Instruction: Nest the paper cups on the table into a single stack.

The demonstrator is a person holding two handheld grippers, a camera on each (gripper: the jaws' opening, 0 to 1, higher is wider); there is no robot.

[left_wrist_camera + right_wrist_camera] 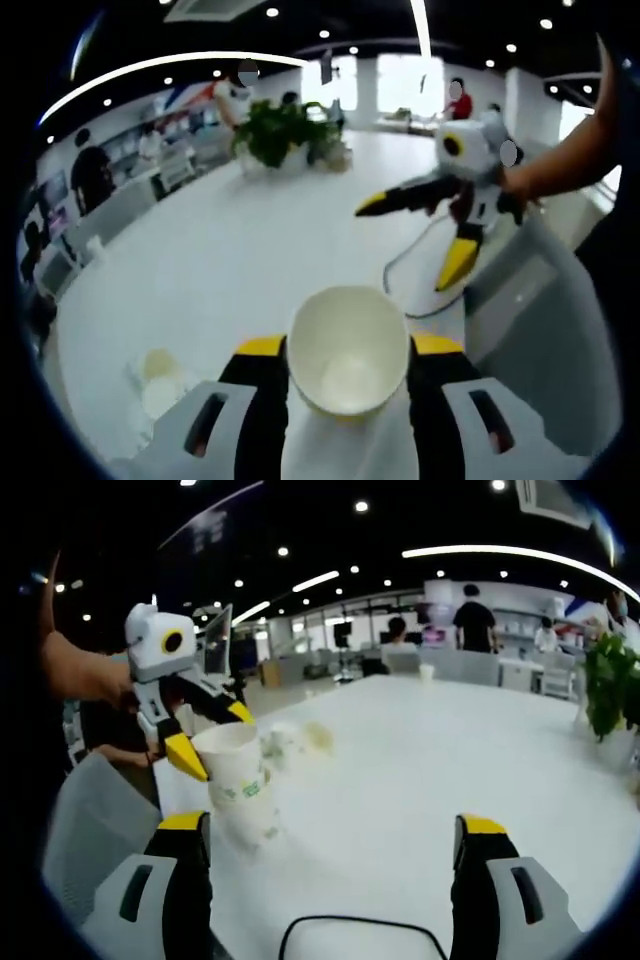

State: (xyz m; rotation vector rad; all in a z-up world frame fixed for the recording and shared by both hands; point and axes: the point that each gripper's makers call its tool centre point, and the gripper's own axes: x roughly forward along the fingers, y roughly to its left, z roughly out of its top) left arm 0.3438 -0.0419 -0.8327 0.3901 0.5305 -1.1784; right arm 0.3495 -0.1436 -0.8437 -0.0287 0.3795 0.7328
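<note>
Right now my left claw [350,352] is clamped on a paper cup [349,348], its open mouth facing the camera and its base hidden between the jaws. In the right gripper view the same cup [238,780] hangs over the white table [420,780] with green print on its side, too blurred to read. My right claw [335,835] stands wide apart, holding nothing; a dark cable [350,925] loops below it, cut off at the edge. More cups [160,380] lie on the table near my left claw, pale and hard to count. Farther off stand a potted plant [280,135] and several people [473,615].
</note>
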